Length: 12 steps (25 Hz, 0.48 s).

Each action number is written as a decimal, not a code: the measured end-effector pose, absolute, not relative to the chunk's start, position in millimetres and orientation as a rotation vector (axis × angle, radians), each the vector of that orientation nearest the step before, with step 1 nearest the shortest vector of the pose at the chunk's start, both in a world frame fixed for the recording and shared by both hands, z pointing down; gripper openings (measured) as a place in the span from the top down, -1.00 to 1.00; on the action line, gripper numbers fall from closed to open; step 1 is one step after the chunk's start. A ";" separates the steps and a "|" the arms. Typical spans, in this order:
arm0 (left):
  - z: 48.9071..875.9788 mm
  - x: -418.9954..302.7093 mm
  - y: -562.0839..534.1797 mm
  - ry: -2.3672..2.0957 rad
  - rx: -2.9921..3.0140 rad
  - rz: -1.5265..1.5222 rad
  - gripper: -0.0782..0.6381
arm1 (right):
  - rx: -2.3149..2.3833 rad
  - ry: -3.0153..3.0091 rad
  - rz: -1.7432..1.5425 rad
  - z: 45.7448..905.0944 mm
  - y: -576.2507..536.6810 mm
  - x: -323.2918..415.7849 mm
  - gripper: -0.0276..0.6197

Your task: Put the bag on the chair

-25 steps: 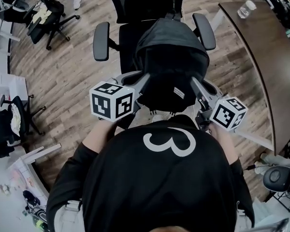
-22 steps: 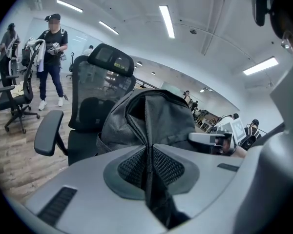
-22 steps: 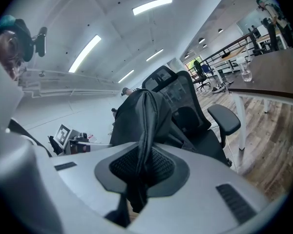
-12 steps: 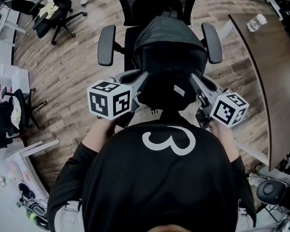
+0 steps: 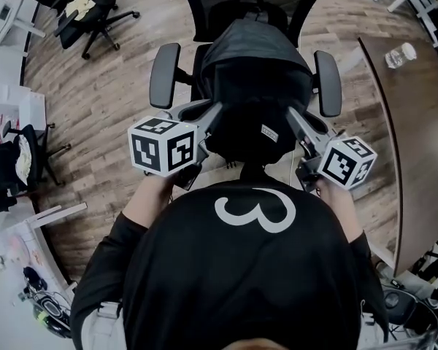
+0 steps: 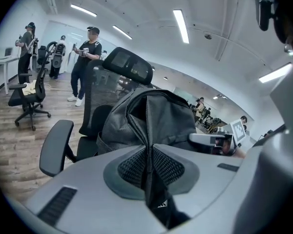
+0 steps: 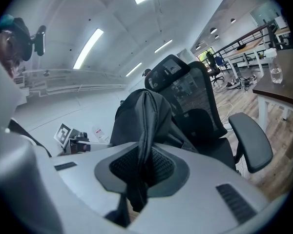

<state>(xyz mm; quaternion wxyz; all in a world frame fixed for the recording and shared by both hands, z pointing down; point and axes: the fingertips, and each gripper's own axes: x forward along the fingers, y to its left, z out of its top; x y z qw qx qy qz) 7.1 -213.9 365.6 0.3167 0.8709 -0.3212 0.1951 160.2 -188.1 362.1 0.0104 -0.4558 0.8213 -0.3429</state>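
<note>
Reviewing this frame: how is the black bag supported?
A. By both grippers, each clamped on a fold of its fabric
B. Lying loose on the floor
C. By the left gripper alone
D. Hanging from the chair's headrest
A: each gripper view shows the jaws of the left gripper and the right gripper closed on a fold of the bag.
</note>
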 end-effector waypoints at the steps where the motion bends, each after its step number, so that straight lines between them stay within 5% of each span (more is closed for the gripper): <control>1: 366.1 9.0 -219.1 -0.850 2.286 0.514 0.62 | -1.418 2.567 -1.073 362.2 -194.1 162.1 0.74; 12: 371.1 26.0 -274.4 -0.877 2.259 0.510 0.62 | -1.380 2.603 -1.102 366.5 -255.2 179.1 0.74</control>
